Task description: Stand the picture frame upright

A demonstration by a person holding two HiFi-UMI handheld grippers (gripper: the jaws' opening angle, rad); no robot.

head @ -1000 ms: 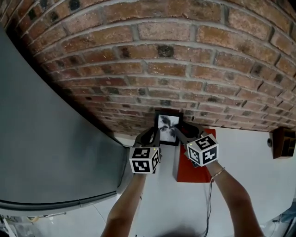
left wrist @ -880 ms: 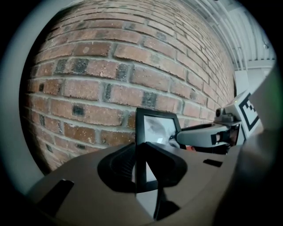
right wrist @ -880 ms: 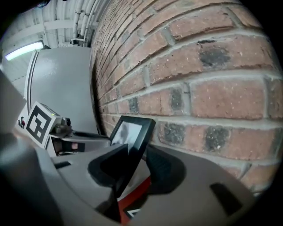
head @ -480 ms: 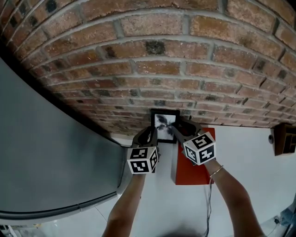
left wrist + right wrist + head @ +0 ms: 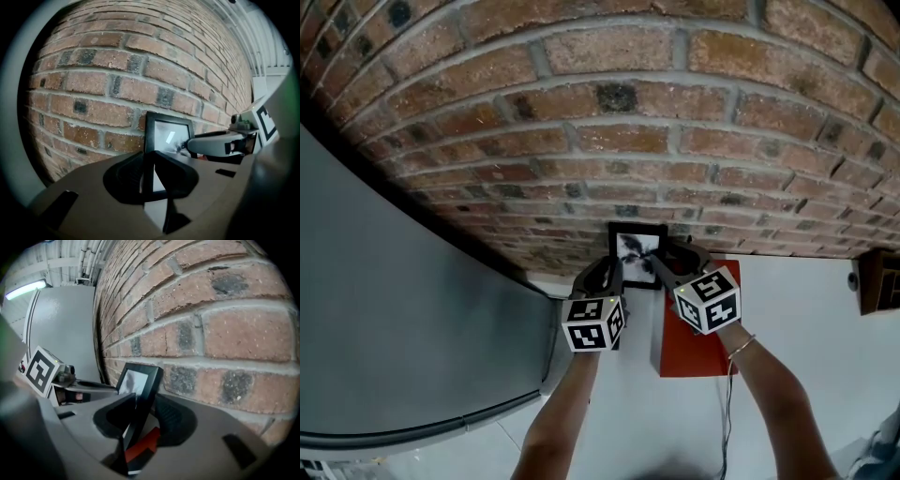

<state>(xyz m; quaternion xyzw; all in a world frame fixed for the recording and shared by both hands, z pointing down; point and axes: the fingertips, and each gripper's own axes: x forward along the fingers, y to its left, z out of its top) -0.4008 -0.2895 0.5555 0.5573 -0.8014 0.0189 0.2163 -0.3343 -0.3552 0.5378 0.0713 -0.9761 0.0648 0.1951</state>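
A small black picture frame (image 5: 637, 255) with a grey print stands upright on the white surface (image 5: 806, 319), against the brick wall (image 5: 619, 122). My left gripper (image 5: 614, 269) is shut on its left edge; in the left gripper view the frame (image 5: 169, 136) rises between the jaws of the left gripper (image 5: 151, 158). My right gripper (image 5: 660, 259) holds the right edge; in the right gripper view the frame (image 5: 139, 379) sits edge-on between the pads of the right gripper (image 5: 145, 403). Each gripper shows in the other's view: the right gripper (image 5: 220, 143) and the left gripper (image 5: 77, 382).
A flat red object (image 5: 694, 352) lies on the white surface under my right gripper. A large grey cabinet (image 5: 394, 309) fills the left side. A brown wooden thing (image 5: 879, 281) sits at the right edge. A thin cable (image 5: 724, 403) runs along my right arm.
Almost nothing differs. Both grippers stay on the frame's edges, and the frame keeps standing against the wall. Only the head view has shifted slightly.
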